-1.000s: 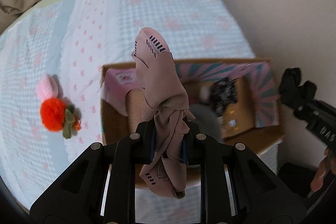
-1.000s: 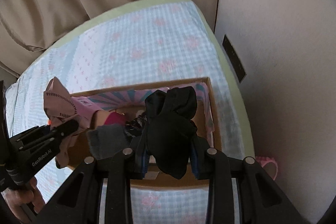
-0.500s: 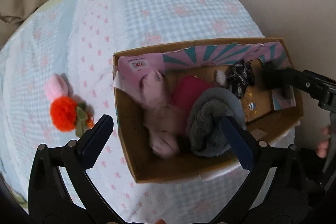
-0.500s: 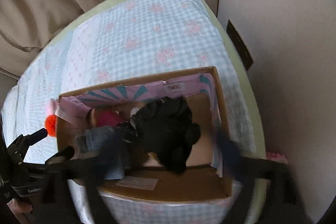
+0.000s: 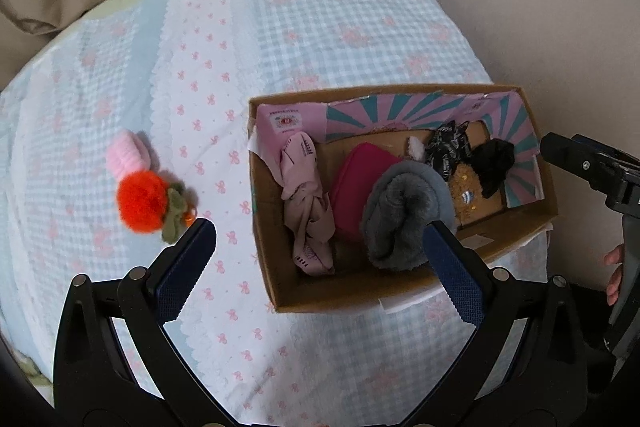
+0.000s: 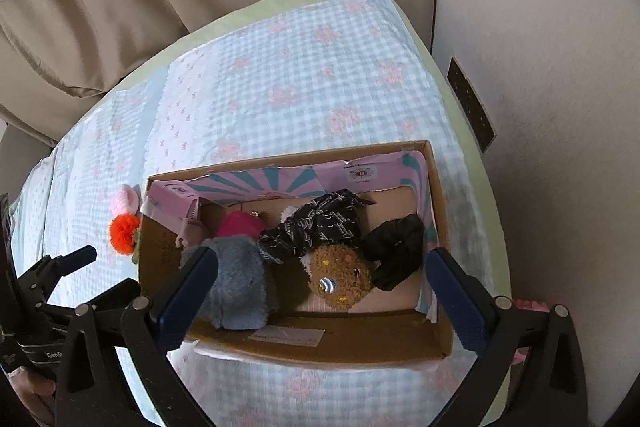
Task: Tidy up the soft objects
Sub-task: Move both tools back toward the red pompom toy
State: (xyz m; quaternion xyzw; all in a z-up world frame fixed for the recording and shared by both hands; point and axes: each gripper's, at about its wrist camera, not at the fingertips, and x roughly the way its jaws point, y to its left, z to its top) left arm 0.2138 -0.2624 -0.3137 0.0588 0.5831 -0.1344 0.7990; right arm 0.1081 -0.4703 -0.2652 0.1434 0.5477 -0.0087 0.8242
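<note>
Both cloths drop from our grips: the pink sock (image 5: 306,203) lies at the box's (image 5: 360,289) left end, the black one (image 6: 396,253) at its right. Our left gripper (image 5: 320,267) and right gripper (image 6: 320,291) gape wide, empty. An orange pom-pom (image 5: 142,203) waits outside, left of the box.

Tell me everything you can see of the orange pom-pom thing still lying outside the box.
The fluffy orange pom-pom toy lies on the blue-and-pink checked bedspread, left of the brown cardboard box and apart from it in the left wrist view. It looks like soft yarn or fur, round, with olive-green felt leaves and a small orange bit at its right side. A pale pink knitted piece touches its upper edge; whether they are joined is unclear. Nothing grips it.
</note>
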